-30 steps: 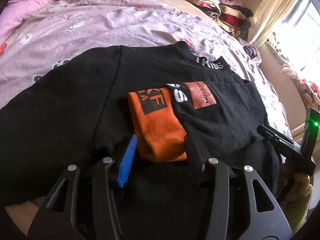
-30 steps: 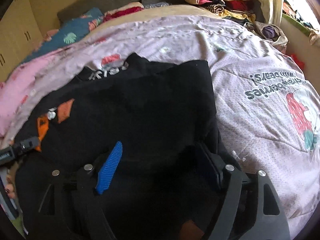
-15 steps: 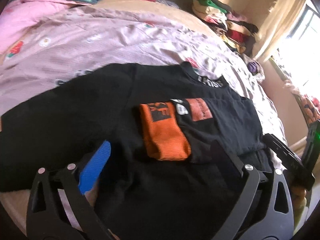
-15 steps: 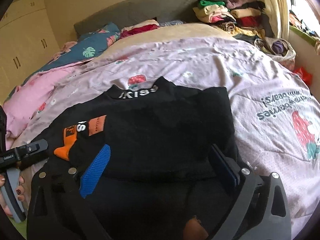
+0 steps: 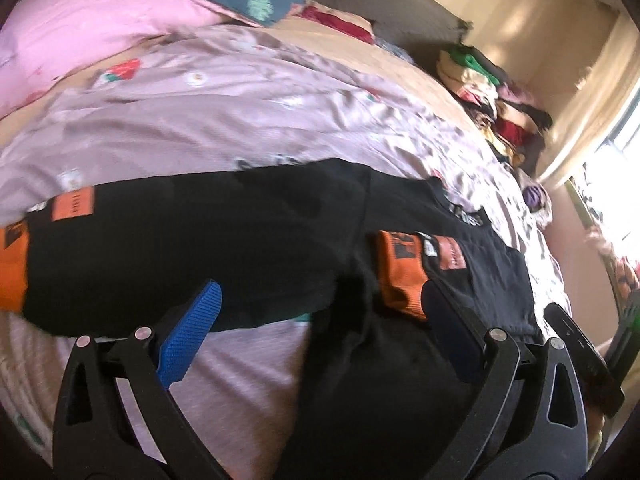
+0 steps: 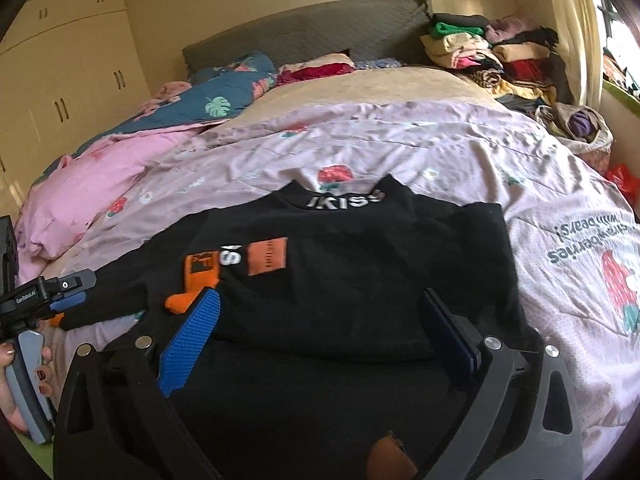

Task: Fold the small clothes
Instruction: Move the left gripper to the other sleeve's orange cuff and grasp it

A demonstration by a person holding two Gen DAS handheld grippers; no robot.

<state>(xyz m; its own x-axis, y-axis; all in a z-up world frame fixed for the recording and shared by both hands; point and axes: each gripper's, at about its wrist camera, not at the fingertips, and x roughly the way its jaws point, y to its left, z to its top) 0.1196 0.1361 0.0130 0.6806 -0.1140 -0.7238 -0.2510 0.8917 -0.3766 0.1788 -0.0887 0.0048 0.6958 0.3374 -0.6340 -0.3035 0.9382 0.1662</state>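
at the far left of the right wrist view a hand (image 6: 16, 376) with dark nail polish grips the grey handle of the left gripper (image 6: 60, 300), which sits just over the end of the sweater's outstretched sleeve; in the left wrist view its own blue-padded fingers (image 5: 192, 332) stand wide apart with nothing between them, above the lilac duvet (image 5: 240, 120) and the sleeve's lower edge. the black sweater (image 6: 360, 272) lies flat on the strawberry-print duvet, collar pointing toward the headboard (image 6: 304, 36), white lettering on the neckband. its left sleeve stretches out along the bed, ending in an orange cuff (image 5: 12, 268) with an orange patch beside it. the other sleeve is folded across the chest, so its orange cuff (image 6: 196, 280) and an orange patch (image 6: 267, 256) sit on the black front. the right gripper (image 6: 320, 320) hovers over the sweater's lower half, its two fingers spread wide and holding nothing. behind, a pink blanket (image 6: 100, 184) and a teal leaf-print pillow (image 6: 224, 92) lie to the left, and a pile of folded clothes (image 6: 488, 56) is stacked at the bed's far right corner near the window.
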